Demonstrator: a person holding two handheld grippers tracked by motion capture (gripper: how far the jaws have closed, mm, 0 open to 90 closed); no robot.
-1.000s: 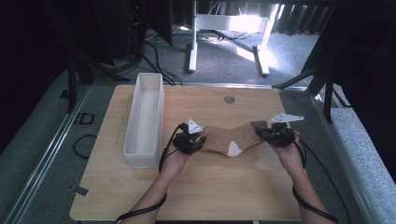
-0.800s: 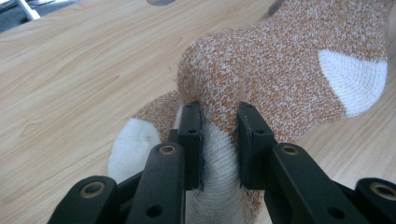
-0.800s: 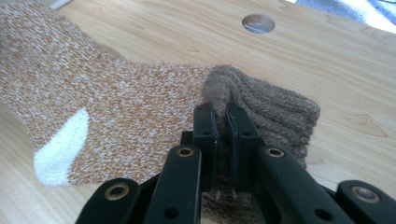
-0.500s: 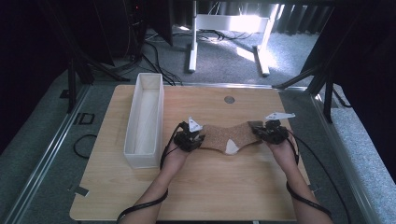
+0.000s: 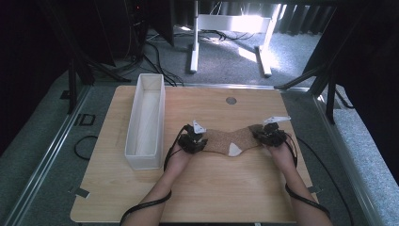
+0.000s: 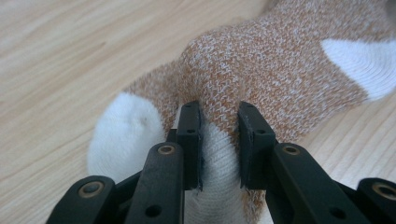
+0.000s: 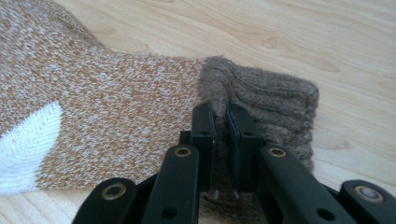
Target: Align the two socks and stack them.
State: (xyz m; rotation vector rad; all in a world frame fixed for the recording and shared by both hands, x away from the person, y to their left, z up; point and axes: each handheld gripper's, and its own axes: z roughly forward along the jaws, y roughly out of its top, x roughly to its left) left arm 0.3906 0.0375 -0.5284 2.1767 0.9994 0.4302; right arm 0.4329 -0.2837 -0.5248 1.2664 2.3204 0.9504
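**Kid:** What do you see from up high?

**Me:** My left tongs point(image 5: 195, 140) and my right tongs point(image 5: 269, 135) lie low on the wooden table point(image 5: 226, 188). A brown sock point(image 5: 230, 140) is stretched flat between them, in the middle of the table. The left tongs are at the sock's 9 o'clock end, the right tongs at its 3 o'clock end. A long white box point(image 5: 146, 120) stands at 9 o'clock from my left tongs, near but apart.

**Kid:** And from your left tongs?

**Me:** My left tongs point(image 6: 219, 140) pinch a fold of the sock point(image 6: 261, 70) near its white toe point(image 6: 126, 135). The cloth bunches up between the black pads. A white heel patch point(image 6: 359, 65) shows at 2 o'clock. The sock lies on the table point(image 6: 70, 56).

**Kid:** And from your right tongs?

**Me:** My right tongs point(image 7: 221, 140) are squeezed tight on the darker, ribbed cuff point(image 7: 271, 102). The sock point(image 7: 116, 102) runs off toward 9 o'clock, flat on the table point(image 7: 327, 37). The white patch point(image 7: 28, 144) sits at 8 o'clock.
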